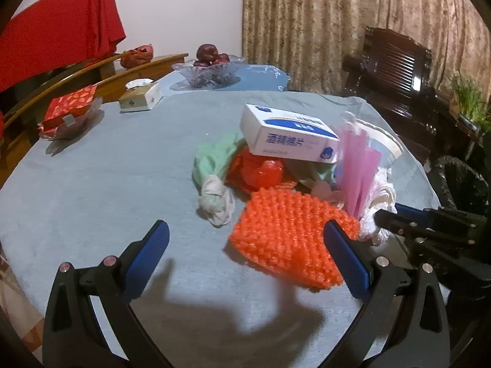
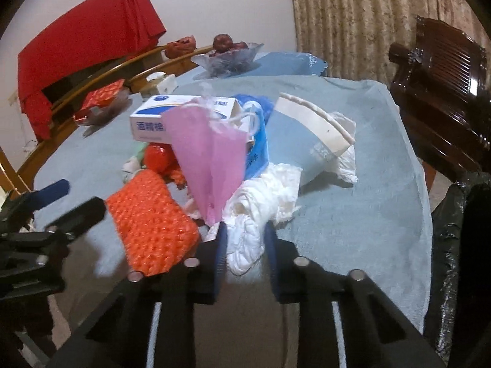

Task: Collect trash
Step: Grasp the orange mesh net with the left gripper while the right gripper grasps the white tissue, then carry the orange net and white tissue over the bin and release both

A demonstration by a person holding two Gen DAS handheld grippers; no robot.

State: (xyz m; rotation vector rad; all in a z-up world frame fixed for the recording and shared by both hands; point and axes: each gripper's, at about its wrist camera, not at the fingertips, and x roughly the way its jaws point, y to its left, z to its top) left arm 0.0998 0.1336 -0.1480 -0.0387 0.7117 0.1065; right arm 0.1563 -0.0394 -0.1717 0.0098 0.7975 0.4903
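Meanwhile, right claw (image 2: 244,239) pinched on white crumpled paper (image 2: 264,202), left claw (image 1: 245,251) wide open beside orange netting (image 1: 285,239).

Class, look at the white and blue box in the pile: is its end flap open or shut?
Open. In the right wrist view the box shows a raised white flap at its right end, exposing the inside.

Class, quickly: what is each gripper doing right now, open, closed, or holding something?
Left gripper: open, holding nothing, by the orange bubble-wrap pouch.
Right gripper: closed on the crumpled white tissue paper.
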